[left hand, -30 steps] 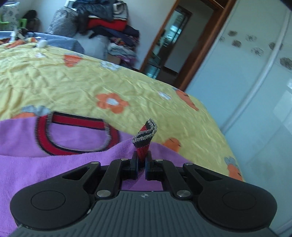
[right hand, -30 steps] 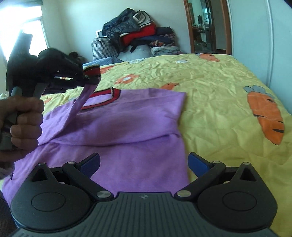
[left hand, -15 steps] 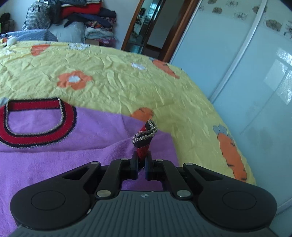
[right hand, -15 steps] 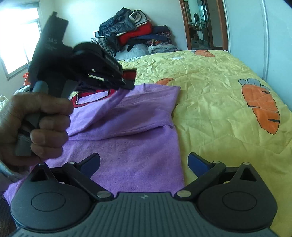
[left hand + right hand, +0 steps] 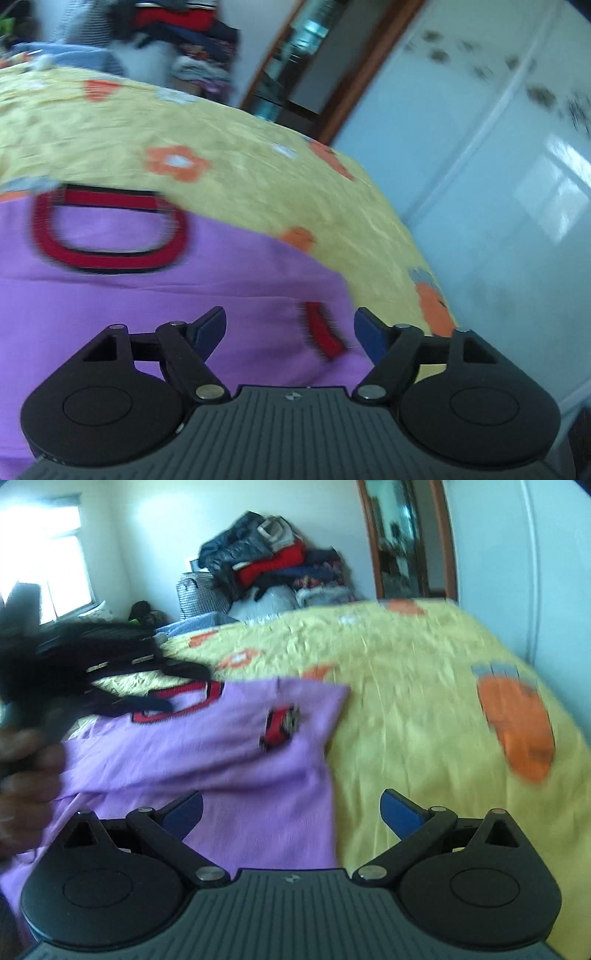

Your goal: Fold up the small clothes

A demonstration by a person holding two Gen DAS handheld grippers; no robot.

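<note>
A small purple shirt (image 5: 155, 295) with a red and black collar (image 5: 107, 229) lies on the yellow bedspread (image 5: 236, 155). Its red sleeve cuff (image 5: 323, 330) rests on the shirt's right side, loose between the opening jaws of my left gripper (image 5: 290, 328), which touch nothing. In the right wrist view the shirt (image 5: 207, 746) has its sleeve folded across, the cuff (image 5: 280, 725) lying on top. My left gripper (image 5: 155, 686) hovers over the collar there, held by a hand (image 5: 26, 775). My right gripper (image 5: 291, 810) is open above the shirt's right edge, empty.
A pile of clothes and bags (image 5: 273, 576) stands beyond the bed's far end. A doorway (image 5: 402, 542) and a pale wardrobe (image 5: 498, 184) lie to the right. The bedspread (image 5: 424, 709) with a carrot print (image 5: 517, 720) stretches right of the shirt.
My left gripper opened and let go of the red cuff, which now lies on the shirt. The sleeve is folded across the body. The left gripper drew back to the left.
</note>
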